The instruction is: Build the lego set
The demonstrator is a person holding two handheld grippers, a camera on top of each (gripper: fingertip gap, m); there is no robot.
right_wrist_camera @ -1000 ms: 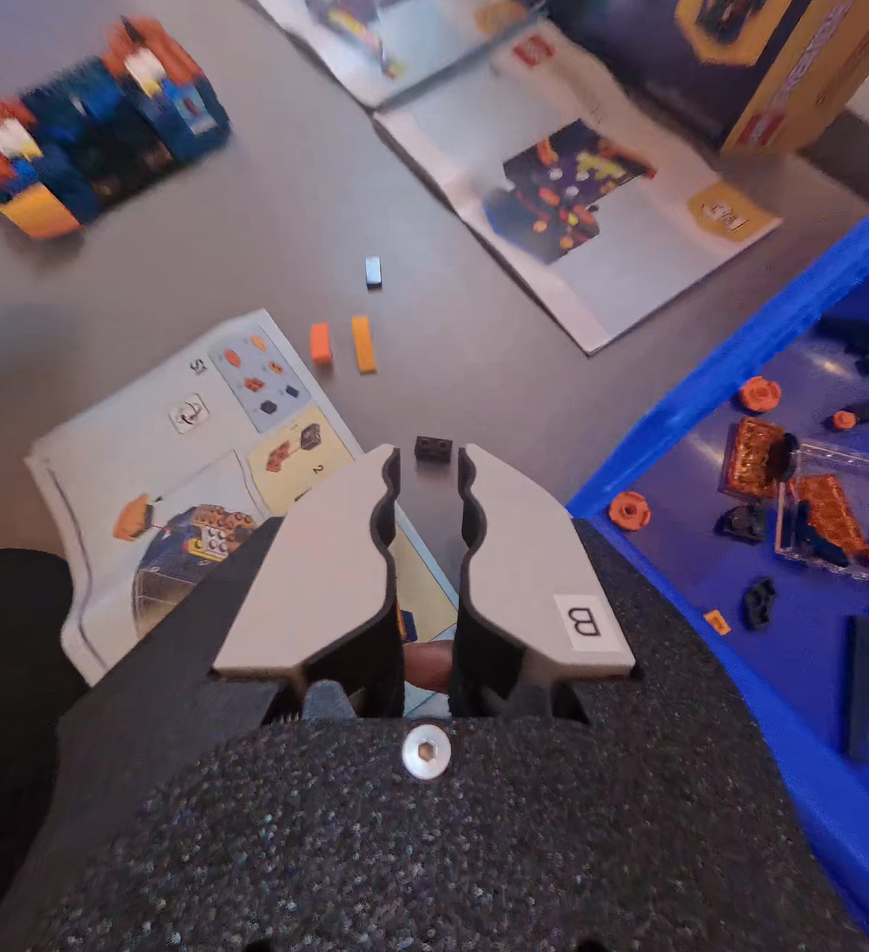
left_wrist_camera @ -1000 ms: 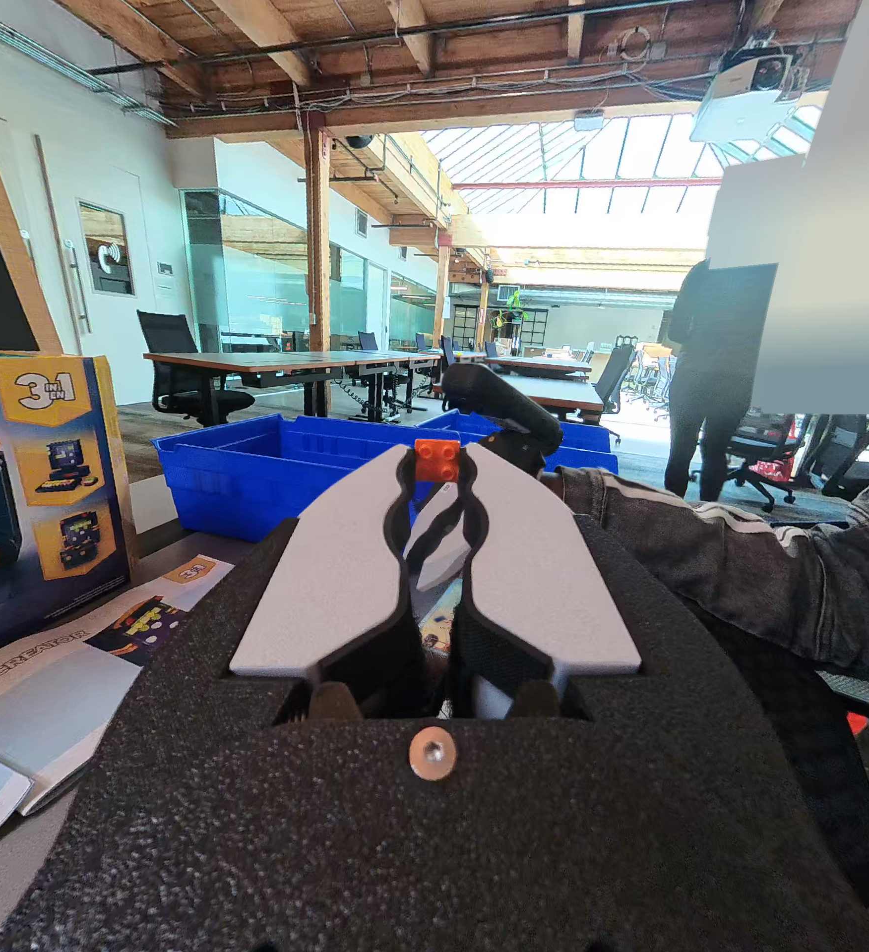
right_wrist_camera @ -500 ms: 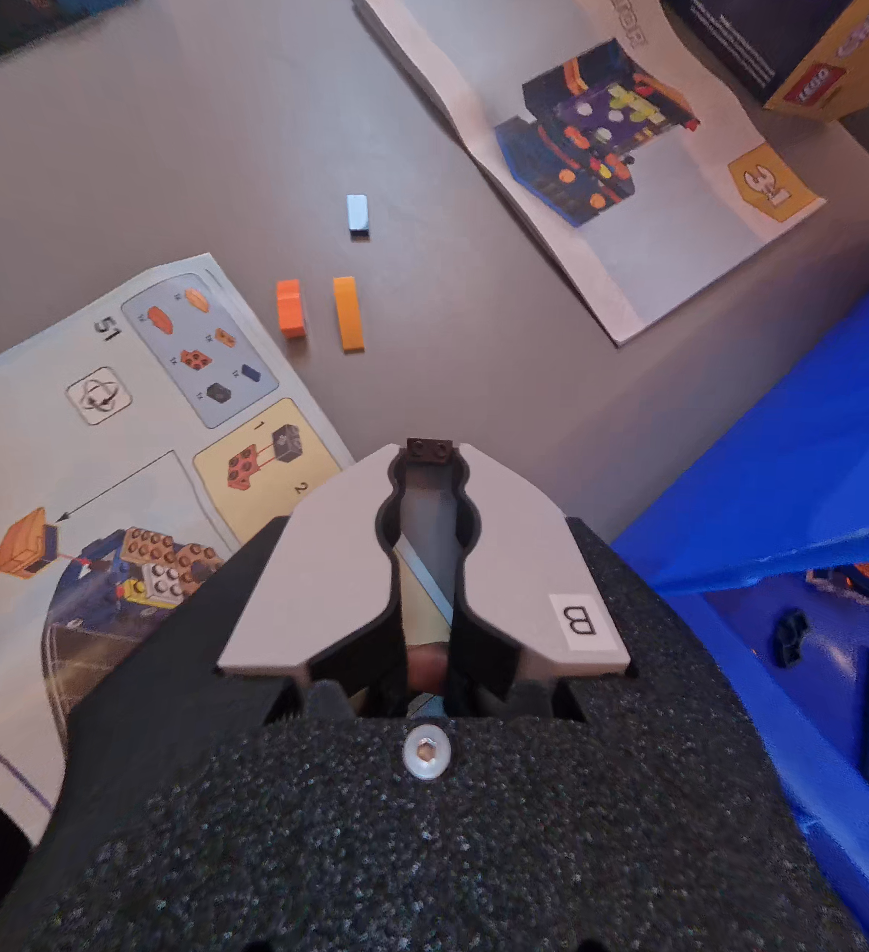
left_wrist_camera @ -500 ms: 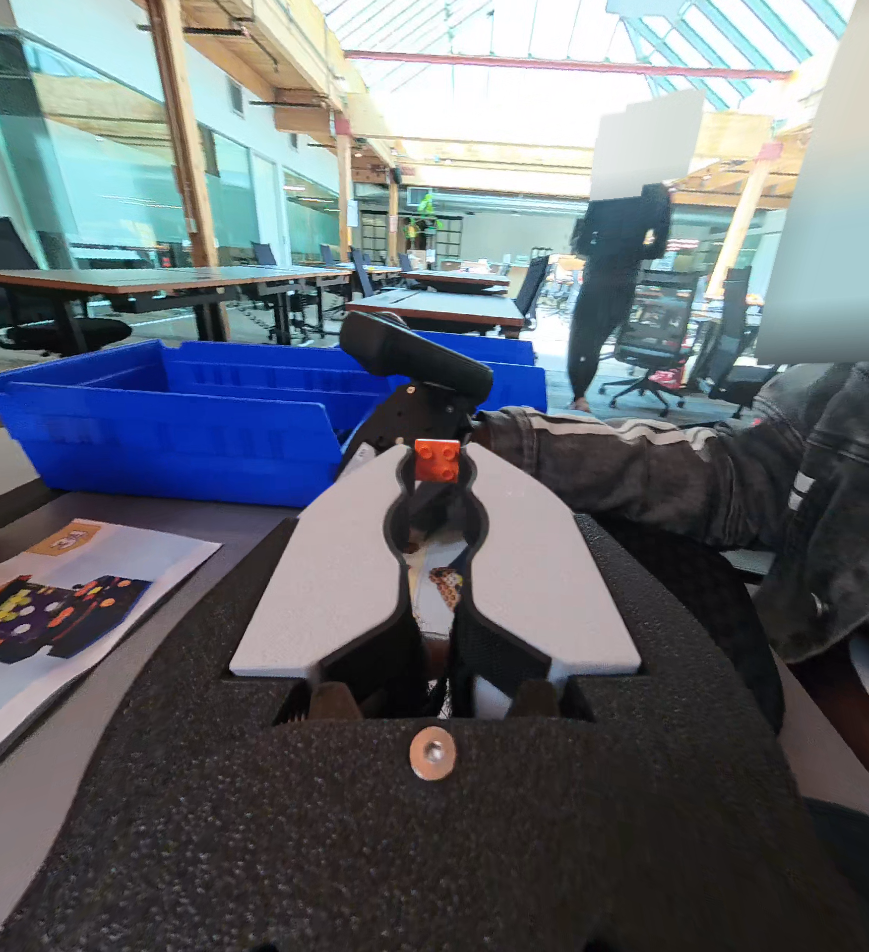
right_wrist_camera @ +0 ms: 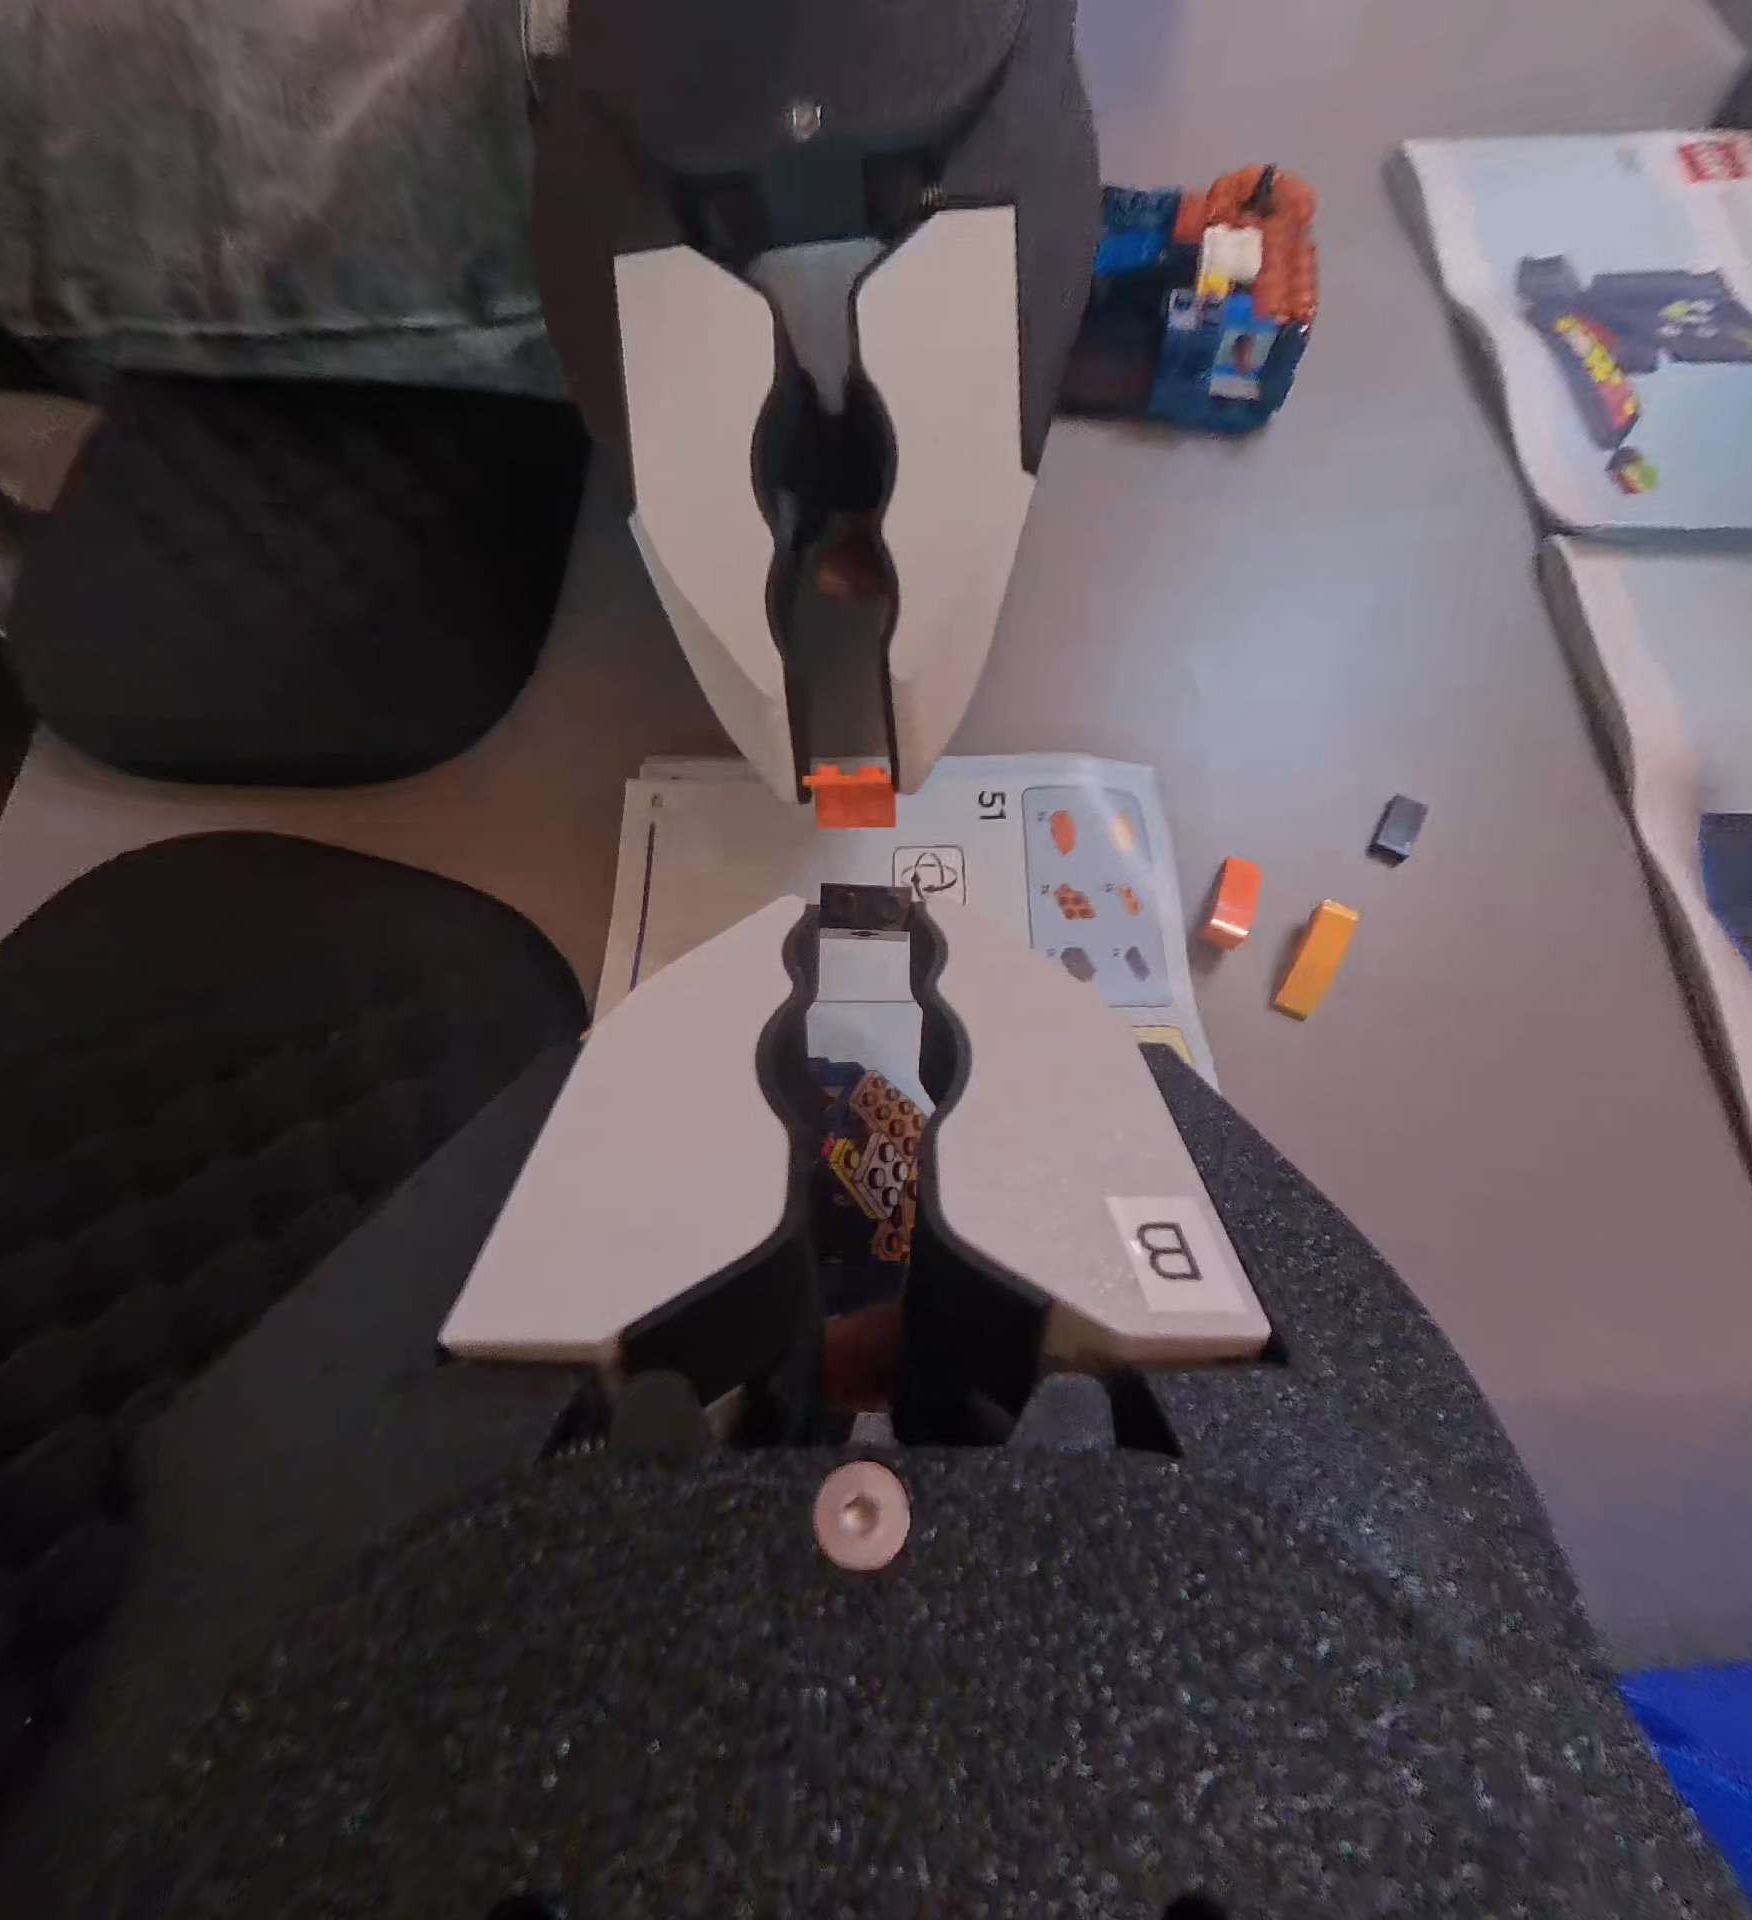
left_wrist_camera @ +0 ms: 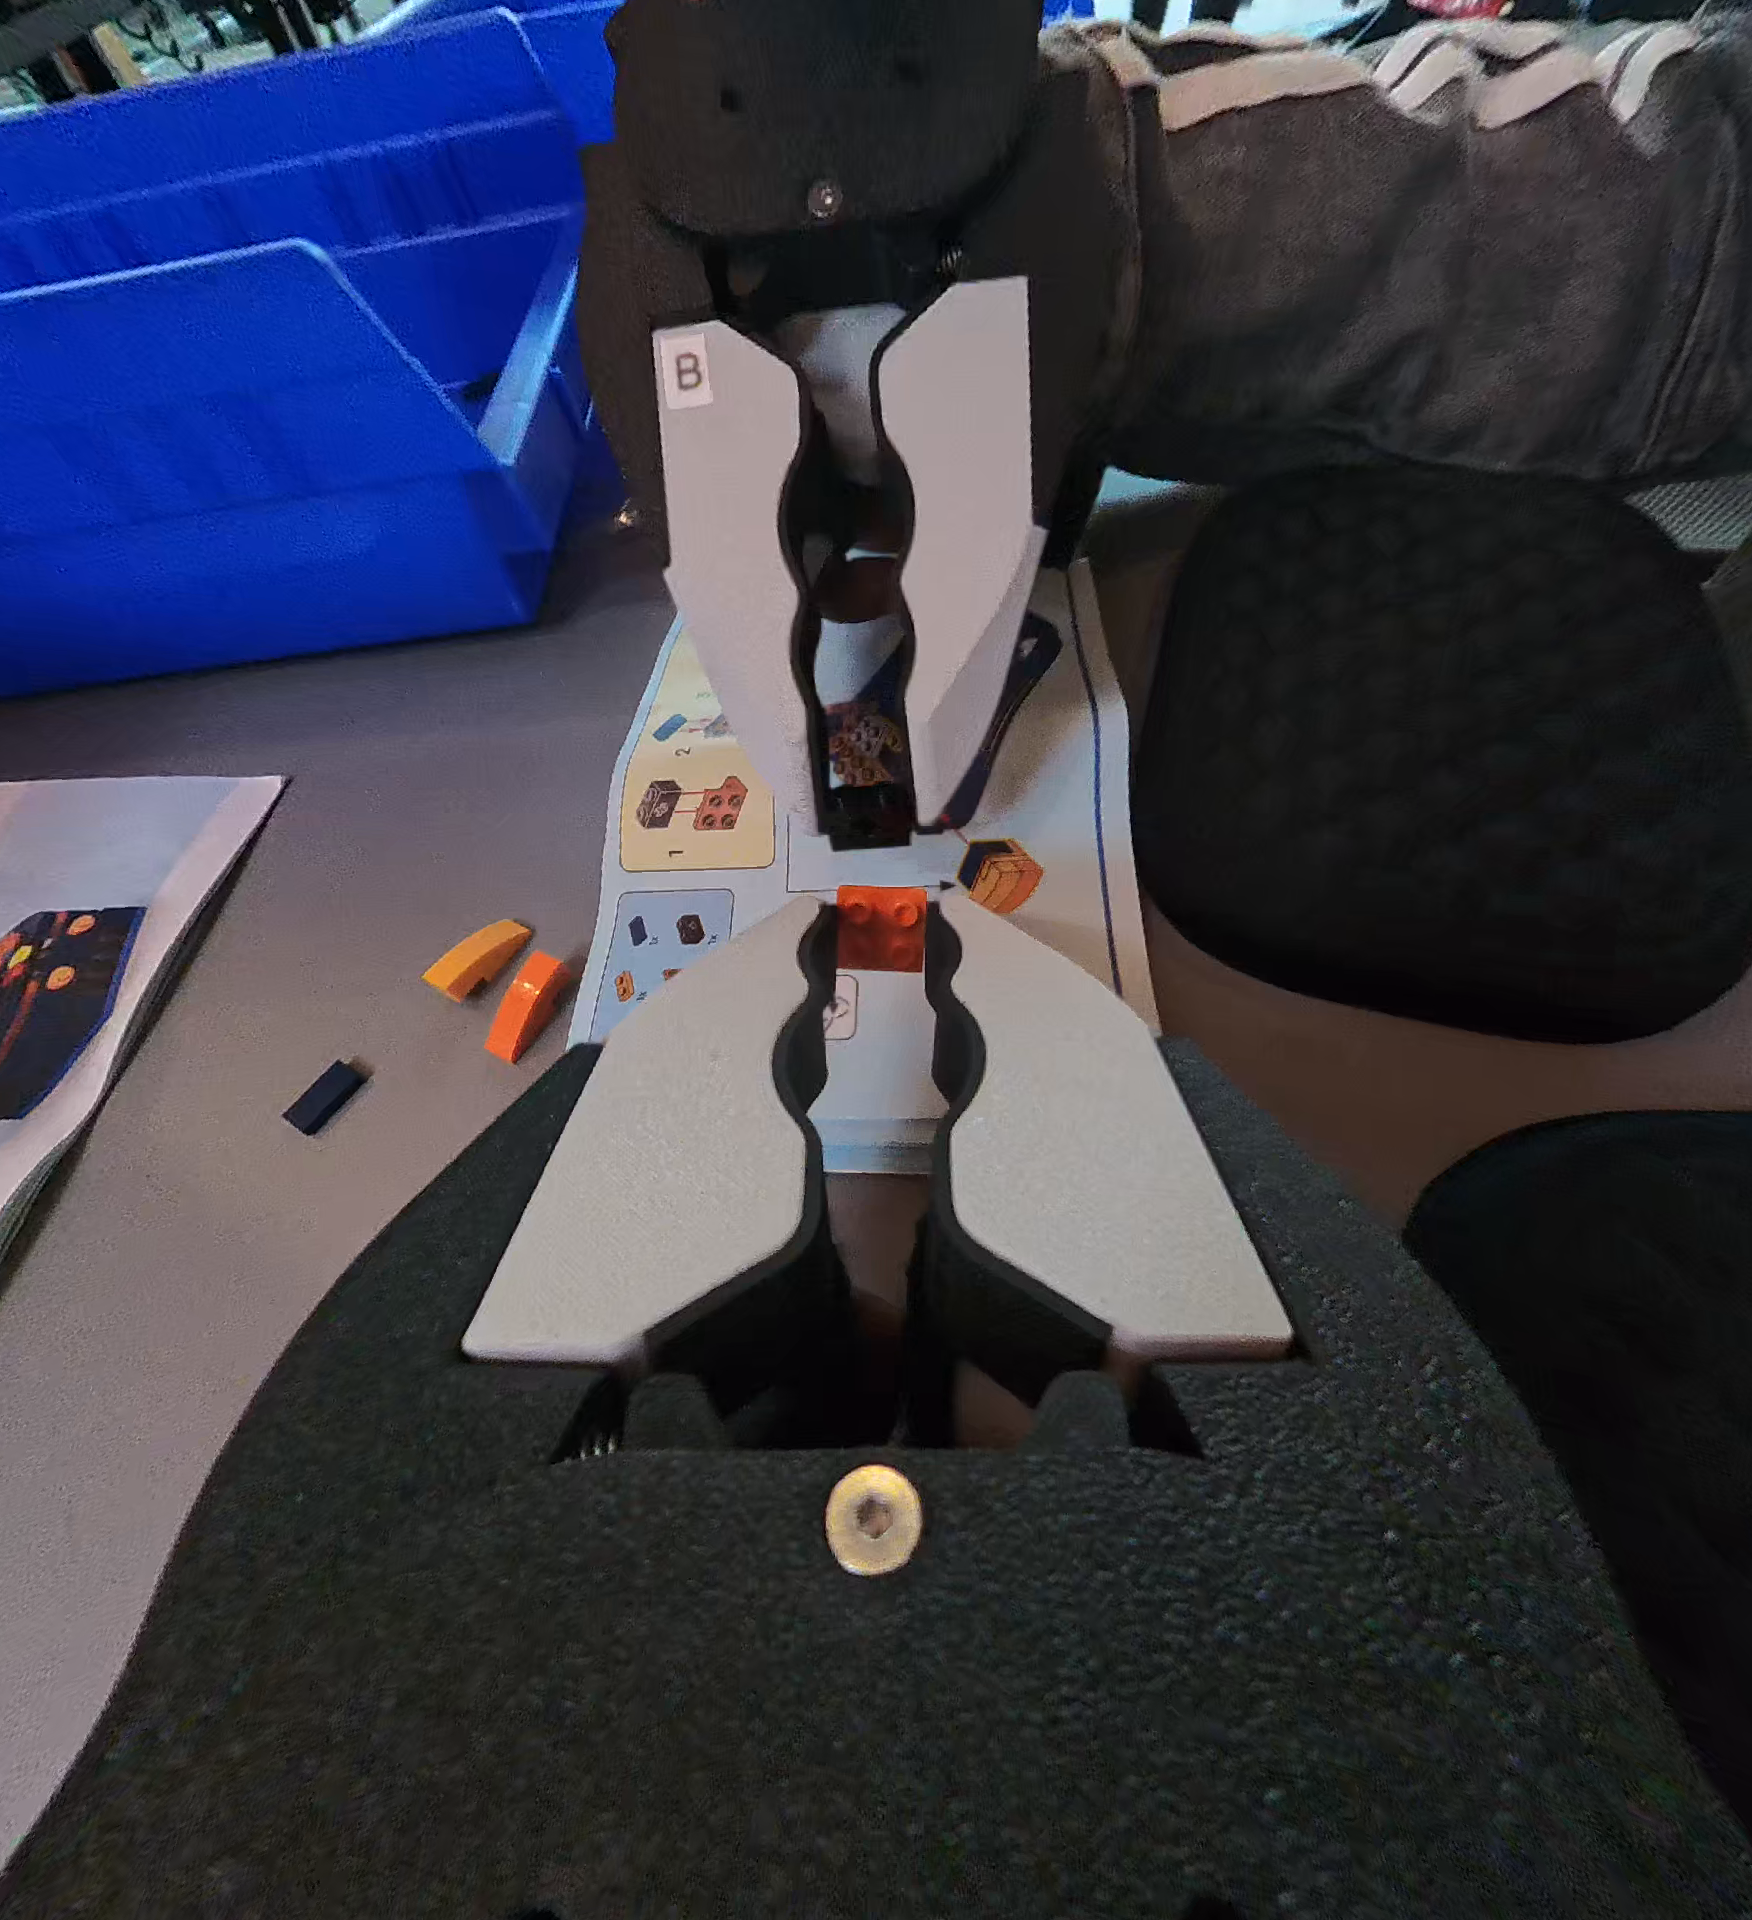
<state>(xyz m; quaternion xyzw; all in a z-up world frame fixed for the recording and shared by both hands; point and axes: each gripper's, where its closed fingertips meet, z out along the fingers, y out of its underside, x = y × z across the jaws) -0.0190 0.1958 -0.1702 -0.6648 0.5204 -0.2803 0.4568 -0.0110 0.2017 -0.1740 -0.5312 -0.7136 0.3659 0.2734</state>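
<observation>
My left gripper (left_wrist_camera: 880,925) is shut on a small orange studded brick (left_wrist_camera: 882,928), held at its fingertips above an open instruction booklet (left_wrist_camera: 1038,966). My right gripper (right_wrist_camera: 864,914) is shut on a small black studded brick (right_wrist_camera: 864,905). The two grippers face each other tip to tip, a short gap apart. In the left wrist view the right gripper (left_wrist_camera: 870,821) comes down from above with the black brick (left_wrist_camera: 867,812). In the right wrist view the left gripper (right_wrist_camera: 848,795) shows the orange brick (right_wrist_camera: 854,800).
On the grey table lie a yellow curved piece (left_wrist_camera: 477,958), an orange curved piece (left_wrist_camera: 527,1006) and a dark blue tile (left_wrist_camera: 324,1096). Blue bins (left_wrist_camera: 228,416) stand at the back left. A partly built blue and orange model (right_wrist_camera: 1215,312) and more booklets (right_wrist_camera: 1620,343) lie farther off. Less than 4 cm separates the two grippers' tips.
The right gripper closed on the black brick on the table and lifted it. The left gripper tilted down from the room view. The two grippers have come tip to tip over the booklet.
</observation>
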